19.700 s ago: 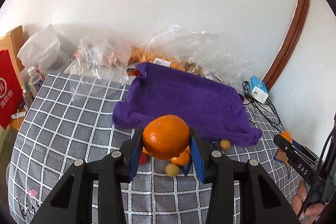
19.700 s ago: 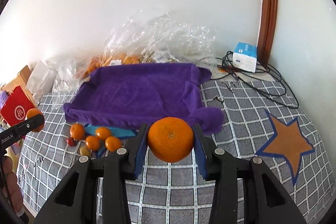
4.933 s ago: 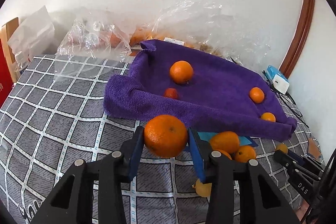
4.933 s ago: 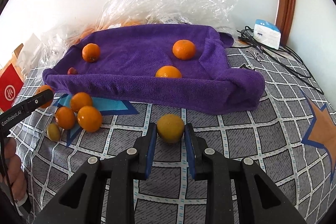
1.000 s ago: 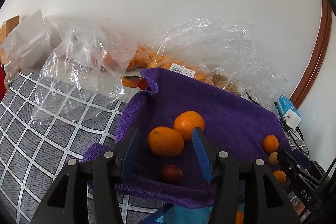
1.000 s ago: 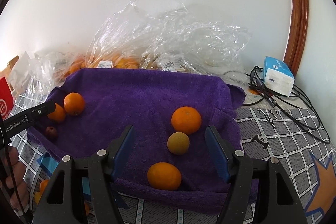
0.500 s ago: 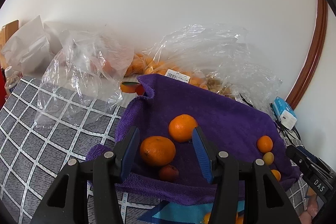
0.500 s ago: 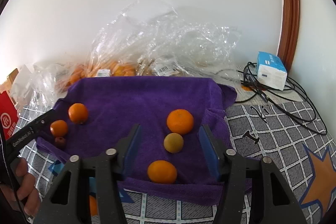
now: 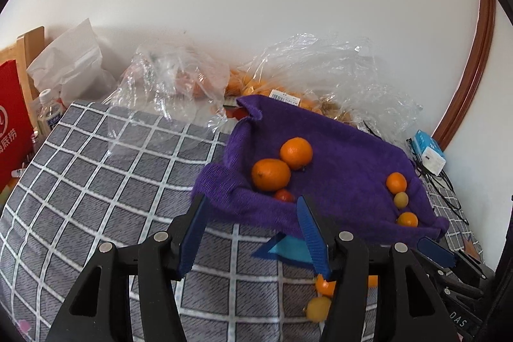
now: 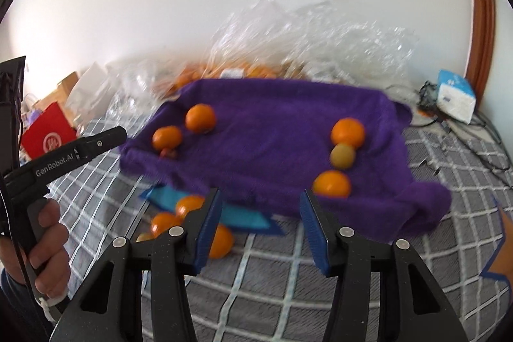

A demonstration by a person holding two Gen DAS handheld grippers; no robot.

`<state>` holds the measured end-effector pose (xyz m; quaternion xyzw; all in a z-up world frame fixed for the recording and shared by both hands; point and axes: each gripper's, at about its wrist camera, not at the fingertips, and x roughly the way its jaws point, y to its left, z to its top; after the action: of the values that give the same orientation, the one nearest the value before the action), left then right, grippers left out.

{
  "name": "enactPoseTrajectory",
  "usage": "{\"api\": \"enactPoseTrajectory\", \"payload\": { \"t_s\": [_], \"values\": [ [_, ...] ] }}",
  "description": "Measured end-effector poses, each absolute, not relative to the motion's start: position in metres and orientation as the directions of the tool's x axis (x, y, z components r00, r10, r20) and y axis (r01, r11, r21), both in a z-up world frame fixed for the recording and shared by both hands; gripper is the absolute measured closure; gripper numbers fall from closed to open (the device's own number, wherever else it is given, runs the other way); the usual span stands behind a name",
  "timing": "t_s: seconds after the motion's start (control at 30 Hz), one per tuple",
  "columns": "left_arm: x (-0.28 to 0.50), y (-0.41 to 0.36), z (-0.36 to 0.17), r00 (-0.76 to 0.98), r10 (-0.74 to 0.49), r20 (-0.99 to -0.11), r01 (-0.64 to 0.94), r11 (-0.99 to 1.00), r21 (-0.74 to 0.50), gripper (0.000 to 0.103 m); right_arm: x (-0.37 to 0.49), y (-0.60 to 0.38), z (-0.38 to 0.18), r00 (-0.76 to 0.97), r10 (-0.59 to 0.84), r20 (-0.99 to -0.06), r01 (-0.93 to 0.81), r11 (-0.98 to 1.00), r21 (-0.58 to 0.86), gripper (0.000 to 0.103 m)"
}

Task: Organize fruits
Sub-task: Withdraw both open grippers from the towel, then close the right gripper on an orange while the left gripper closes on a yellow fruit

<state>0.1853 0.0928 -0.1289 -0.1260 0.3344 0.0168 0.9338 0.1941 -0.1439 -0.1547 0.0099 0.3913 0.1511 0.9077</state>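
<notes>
**Both grippers empty again, fruit count on the towel goes up**

So a second ago the left gripper (image 9: pixel 250 233) was hovering right over the towel with the big orange (image 9: pixel 271 175) just let go between its fingers. Now it's backed off toward the near edge, jaws spread wide, nothing in them. That orange sits on the purple towel (image 9: pixel 336 149) touching a second orange (image 9: pixel 296 152) at its 1 o'clock, with a little red fruit (image 9: pixel 283 196) tucked at its 5 o'clock.

Same story on the other side: the right gripper (image 10: pixel 259 221) is wide open and empty, pulled back off the towel. The yellowish fruit (image 10: pixel 342 156) it dropped is parked between two oranges near the towel's right end.

That makes seven pieces on the towel by my count, sorted into a left bunch and a right bunch.

Not done though. A few oranges (image 10: pixel 189 204) are still loose on the checked cloth (image 10: pixel 272 271) by the blue star patch (image 10: pixel 237 217), at about 7 o'clock from the towel. My guess is those get grabbed next. The right view is blurry, so that hand looks mid-swing.
</notes>
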Motion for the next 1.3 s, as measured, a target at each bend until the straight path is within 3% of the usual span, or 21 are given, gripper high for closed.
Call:
{"api": "enactPoseTrajectory", "payload": {
  "t_s": [0.4,0.73,0.8,0.87,1.3],
  "values": [
    [0.15,0.102,-0.164,0.716,0.006,-0.698,-0.139,0.981,-0.135,0.042,0.193,-0.117,-0.181,0.555,0.308,-0.772,-0.338,0.932,0.129,0.053],
    [0.147,0.116,-0.177,0.697,-0.051,-0.715,-0.172,0.956,-0.237,0.042,0.199,-0.108,-0.19,0.58,0.238,-0.779,-0.297,0.952,0.069,0.055],
    [0.145,0.118,-0.178,0.701,-0.07,-0.709,-0.166,0.952,-0.258,0.044,0.2,-0.105,-0.191,0.581,0.225,-0.782,-0.298,0.953,0.054,0.057],
    [0.143,0.119,-0.177,0.708,-0.075,-0.702,-0.163,0.95,-0.266,0.044,0.2,-0.102,-0.192,0.576,0.221,-0.787,-0.301,0.952,0.047,0.07],
    [0.145,0.114,-0.177,0.698,-0.039,-0.715,-0.164,0.963,-0.213,0.044,0.175,-0.149,-0.178,0.646,0.127,-0.752,-0.181,0.983,0.011,0.07]
  ]
}}
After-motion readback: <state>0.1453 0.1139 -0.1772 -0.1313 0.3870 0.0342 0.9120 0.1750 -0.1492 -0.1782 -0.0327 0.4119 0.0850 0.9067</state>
